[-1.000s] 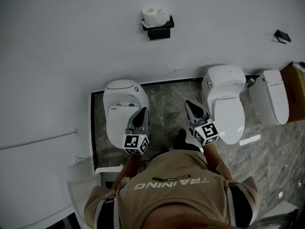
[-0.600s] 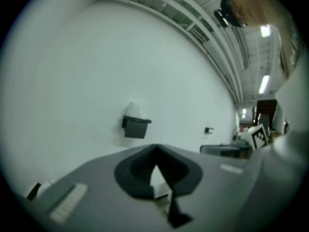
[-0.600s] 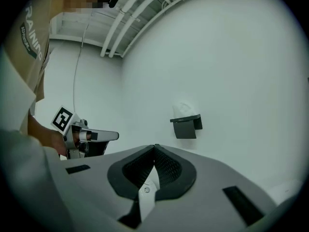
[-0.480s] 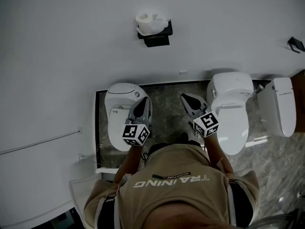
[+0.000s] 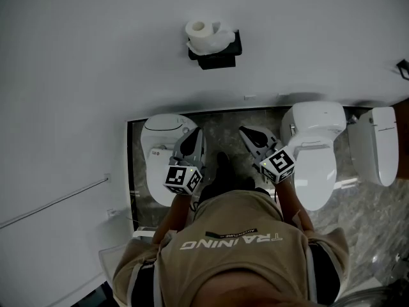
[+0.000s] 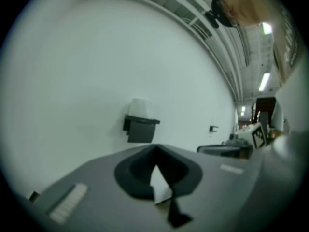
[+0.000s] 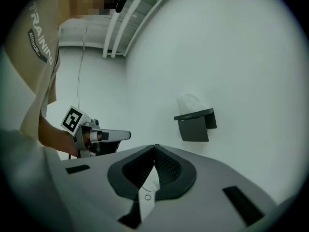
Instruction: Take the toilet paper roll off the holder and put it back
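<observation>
A white toilet paper roll (image 5: 206, 34) rests on top of a black wall holder (image 5: 216, 54) high on the white wall. It also shows as a pale roll (image 6: 140, 107) on the dark holder (image 6: 140, 128) in the left gripper view, and as the roll (image 7: 189, 103) on the holder (image 7: 196, 124) in the right gripper view. My left gripper (image 5: 193, 138) and right gripper (image 5: 246, 135) are held side by side well below the holder, both shut with nothing between the jaws. Each gripper is pointed toward the wall.
Three white toilets stand along the wall: one (image 5: 160, 152) under my left gripper, one (image 5: 314, 152) beside my right gripper, one (image 5: 377, 144) at the far right. The floor (image 5: 223, 130) is dark marble. A thin rail (image 5: 57, 200) runs along the left wall.
The view has shifted forward toward the wall; the holder and roll appear slightly nearer and further right. Both grippers have moved up a little and stayed shut.
</observation>
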A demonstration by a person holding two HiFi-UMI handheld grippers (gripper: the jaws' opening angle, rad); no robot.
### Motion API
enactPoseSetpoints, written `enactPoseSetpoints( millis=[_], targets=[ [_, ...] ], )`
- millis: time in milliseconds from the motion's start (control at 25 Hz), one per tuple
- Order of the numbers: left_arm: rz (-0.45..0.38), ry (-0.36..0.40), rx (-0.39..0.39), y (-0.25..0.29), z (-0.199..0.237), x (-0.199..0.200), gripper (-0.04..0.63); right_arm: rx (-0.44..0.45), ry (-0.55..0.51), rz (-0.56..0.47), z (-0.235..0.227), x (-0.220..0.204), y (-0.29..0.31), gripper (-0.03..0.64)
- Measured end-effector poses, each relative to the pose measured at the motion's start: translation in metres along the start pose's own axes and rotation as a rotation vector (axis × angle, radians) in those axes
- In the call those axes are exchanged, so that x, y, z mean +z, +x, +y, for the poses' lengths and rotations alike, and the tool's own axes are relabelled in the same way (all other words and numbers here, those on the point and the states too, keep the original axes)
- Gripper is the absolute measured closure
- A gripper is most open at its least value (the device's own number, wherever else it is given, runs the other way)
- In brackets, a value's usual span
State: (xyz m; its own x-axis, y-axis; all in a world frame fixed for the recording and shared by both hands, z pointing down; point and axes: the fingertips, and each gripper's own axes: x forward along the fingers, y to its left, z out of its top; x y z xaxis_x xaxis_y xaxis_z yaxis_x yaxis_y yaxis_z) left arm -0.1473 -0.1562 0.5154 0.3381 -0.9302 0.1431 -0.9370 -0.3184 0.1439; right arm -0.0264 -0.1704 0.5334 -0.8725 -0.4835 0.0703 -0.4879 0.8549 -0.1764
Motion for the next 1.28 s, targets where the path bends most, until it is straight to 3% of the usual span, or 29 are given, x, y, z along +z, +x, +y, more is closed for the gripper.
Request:
enactPoseSetpoints(
  millis=[240,440,800,960,1280],
  targets=[
    [-0.017,0.037,-0.073,0.044,0.036,0.023,0.591,-0.084,-0.012,-0.077,-0.027,0.041,0.041,0.603],
    [-0.036,0.042,-0.126,0.085,0.062,0.045,0.591,-0.157,-0.086,-0.084,-0.050,0.070,0.072,0.603],
    [-0.077,0.051,-0.190,0.129,0.071,0.079,0.591,-0.231,-0.051,-0.087,-0.080,0.081,0.090,0.603],
    [-0.107,0.082,-0.176,0.142,0.074,0.099,0.591,-0.233,-0.097,-0.082,-0.099,0.101,0.098,0.603],
    [-0.096,0.103,-0.112,0.165,0.075,0.114,0.591,-0.134,-0.138,-0.111,-0.124,0.127,0.115,0.603]
  ],
)
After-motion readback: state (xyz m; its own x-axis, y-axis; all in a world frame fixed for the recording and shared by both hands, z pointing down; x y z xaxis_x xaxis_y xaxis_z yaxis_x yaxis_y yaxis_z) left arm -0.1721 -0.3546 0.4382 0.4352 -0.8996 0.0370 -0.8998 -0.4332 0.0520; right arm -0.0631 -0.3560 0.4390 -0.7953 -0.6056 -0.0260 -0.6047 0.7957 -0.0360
